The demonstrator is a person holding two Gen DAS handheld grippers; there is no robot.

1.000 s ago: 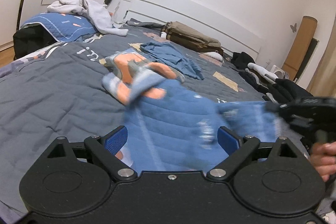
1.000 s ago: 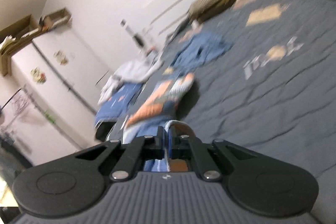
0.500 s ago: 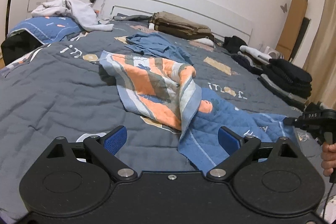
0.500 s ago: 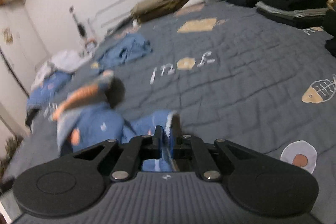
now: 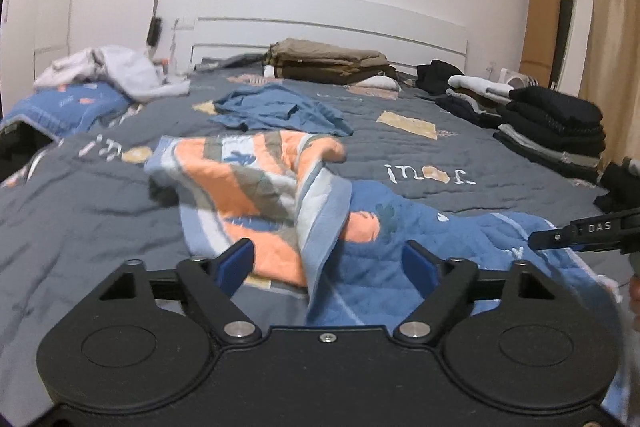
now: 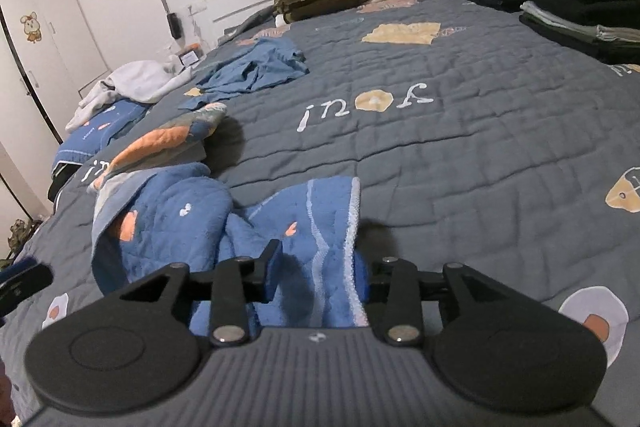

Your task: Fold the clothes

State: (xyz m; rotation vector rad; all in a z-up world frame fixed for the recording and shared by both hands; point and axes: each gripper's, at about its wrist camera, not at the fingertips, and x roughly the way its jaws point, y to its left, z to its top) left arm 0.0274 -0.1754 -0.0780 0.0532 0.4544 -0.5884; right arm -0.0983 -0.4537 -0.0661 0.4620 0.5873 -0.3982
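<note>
A quilted blue cloth with an orange, grey and white striped side (image 5: 280, 187) lies crumpled on the grey bed cover (image 5: 80, 211). It also shows in the right wrist view (image 6: 172, 215). My left gripper (image 5: 330, 263) is open and empty, just above the cloth's near edge. My right gripper (image 6: 320, 267) is open, its jaws apart on either side of the cloth's blue corner (image 6: 332, 227), which lies between them. The right gripper's tip shows at the right edge of the left wrist view (image 5: 580, 231).
A crumpled blue shirt (image 5: 276, 111) lies further up the bed. Folded brown clothes (image 5: 332, 63) sit by the headboard. Stacks of folded dark clothes (image 5: 556, 127) line the right side. A white garment (image 5: 108, 71) rests on a blue pillow (image 5: 68, 107) at left.
The cloth was swung through the air and has dropped onto the bed. My right gripper, shut on its corner before, has opened. My left gripper stayed open.
</note>
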